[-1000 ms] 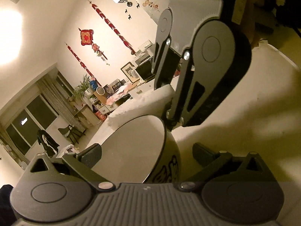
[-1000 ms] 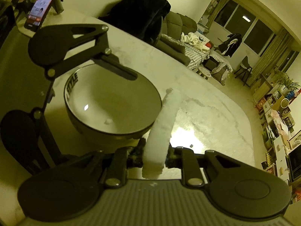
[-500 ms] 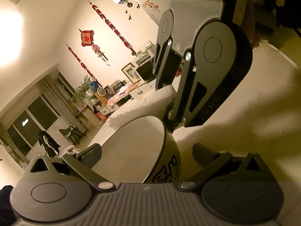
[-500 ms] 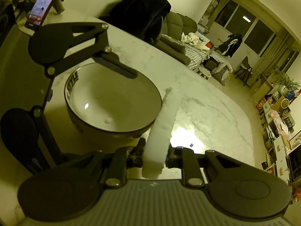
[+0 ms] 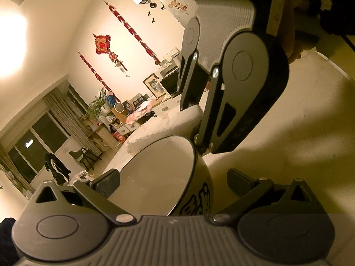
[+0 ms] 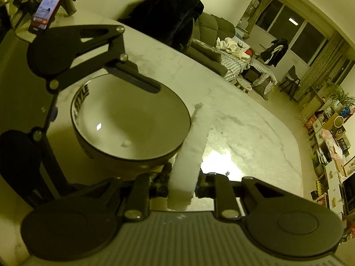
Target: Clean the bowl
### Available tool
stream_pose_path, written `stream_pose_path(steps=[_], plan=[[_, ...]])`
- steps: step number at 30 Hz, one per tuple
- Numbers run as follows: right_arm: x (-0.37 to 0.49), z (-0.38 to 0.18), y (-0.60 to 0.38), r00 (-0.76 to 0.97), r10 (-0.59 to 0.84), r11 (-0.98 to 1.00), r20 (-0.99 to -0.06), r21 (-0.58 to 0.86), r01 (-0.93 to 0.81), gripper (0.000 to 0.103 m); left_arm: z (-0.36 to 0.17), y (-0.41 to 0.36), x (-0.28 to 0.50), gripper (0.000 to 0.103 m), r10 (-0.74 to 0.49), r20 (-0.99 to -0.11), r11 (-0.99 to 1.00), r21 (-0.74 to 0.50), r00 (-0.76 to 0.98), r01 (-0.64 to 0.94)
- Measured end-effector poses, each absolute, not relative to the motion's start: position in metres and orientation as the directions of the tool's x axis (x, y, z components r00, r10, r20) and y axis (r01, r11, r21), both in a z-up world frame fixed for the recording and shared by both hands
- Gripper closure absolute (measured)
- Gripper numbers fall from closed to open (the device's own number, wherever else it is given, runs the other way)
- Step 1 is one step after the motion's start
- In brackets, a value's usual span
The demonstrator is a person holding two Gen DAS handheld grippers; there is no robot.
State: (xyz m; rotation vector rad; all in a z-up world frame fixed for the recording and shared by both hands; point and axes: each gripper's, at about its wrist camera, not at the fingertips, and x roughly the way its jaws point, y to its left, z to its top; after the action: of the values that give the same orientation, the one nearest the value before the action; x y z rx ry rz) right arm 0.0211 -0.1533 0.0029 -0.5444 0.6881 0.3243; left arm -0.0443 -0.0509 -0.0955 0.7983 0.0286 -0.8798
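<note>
The bowl (image 6: pixel 131 122) stood on the marble table (image 6: pixel 244 119), its rim straddled by the spread left gripper (image 5: pixel 173 179). The right gripper (image 6: pixel 182 184) clamped a white sponge (image 6: pixel 190 153) beside it. A loose hold risked tipping the bowl during wiping.

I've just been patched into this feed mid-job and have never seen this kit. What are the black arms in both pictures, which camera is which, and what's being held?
There is no robot here: a person holds a two-finger gripper in each hand, and each carries a fisheye camera looking forward along its fingers. The black shapes at the bottom of each picture are that camera's own gripper.

In the left wrist view, the left gripper straddles the rim of the bowl, one finger inside and one outside with a gap, so it looks open. The right gripper hangs above the bowl's far side.

In the right wrist view, the right gripper is shut on a white sponge whose tip sits just outside the bowl's rim. The bowl stands on a marble table. A small white speck lies inside.
</note>
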Motion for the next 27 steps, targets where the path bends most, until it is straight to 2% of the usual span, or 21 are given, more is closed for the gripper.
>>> stream_pose_path(steps=[27], plan=[[0.029, 0.0, -0.155, 0.714, 0.106, 0.802, -0.692, -0.365, -0.473, 0.082, -0.083, -0.055, -0.037, 0.001, -0.676, -0.341, 0.373, 0.606, 0.653, 0.703]])
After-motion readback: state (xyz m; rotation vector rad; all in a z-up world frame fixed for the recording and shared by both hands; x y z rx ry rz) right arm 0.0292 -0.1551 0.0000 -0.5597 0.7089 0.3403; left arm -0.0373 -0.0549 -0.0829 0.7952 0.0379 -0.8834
